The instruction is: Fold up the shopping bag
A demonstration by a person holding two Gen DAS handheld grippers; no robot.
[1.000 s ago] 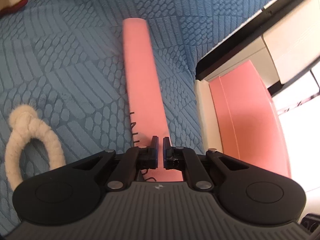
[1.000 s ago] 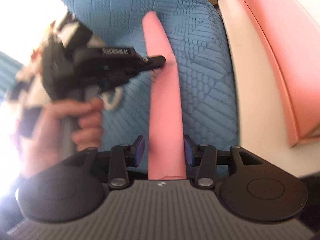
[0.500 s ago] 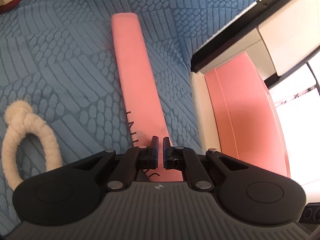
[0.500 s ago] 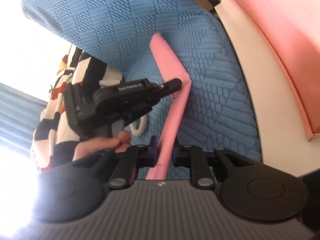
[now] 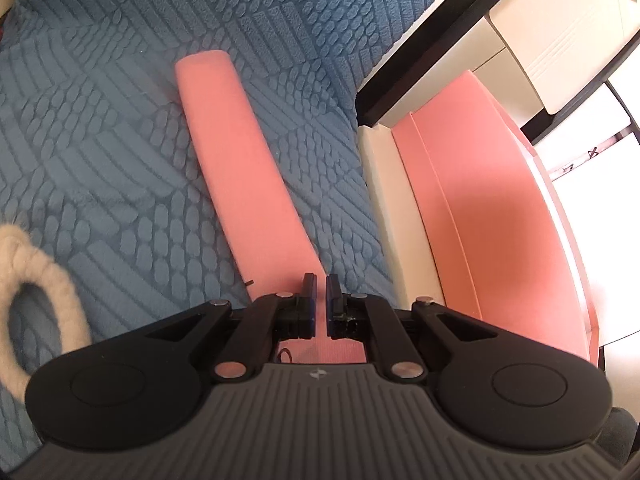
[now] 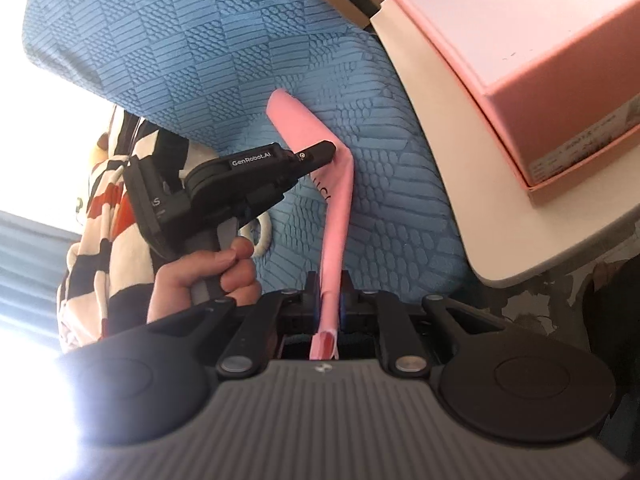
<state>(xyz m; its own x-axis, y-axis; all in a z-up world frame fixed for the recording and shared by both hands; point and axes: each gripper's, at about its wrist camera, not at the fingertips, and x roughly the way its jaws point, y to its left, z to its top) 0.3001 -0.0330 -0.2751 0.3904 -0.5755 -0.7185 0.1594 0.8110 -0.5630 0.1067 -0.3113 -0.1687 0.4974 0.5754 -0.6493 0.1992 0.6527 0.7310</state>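
Note:
The pink shopping bag [image 5: 240, 168] is folded into a long narrow strip on the blue textured cloth [image 5: 100, 140]. My left gripper [image 5: 318, 286] is shut, and its tips press down on the strip partway along. In the right wrist view the left gripper [image 6: 320, 150] sits exactly where the shopping bag [image 6: 340, 208] bends. My right gripper [image 6: 330, 284] is shut on the strip's near end and holds it lifted off the cloth. The far end of the strip lies flat.
A pink box [image 6: 500, 40] sits on a white table [image 6: 460, 160] right of the cloth; the pink box [image 5: 480, 220] also shows in the left view. A cream rope loop [image 5: 40, 264] lies at the left. A person's hand [image 6: 208, 276] holds the left gripper.
My right gripper has gone from open to shut on the strip's near end and raised it, so the strip now bends at the left gripper's tips. The left gripper stays pressed on the strip.

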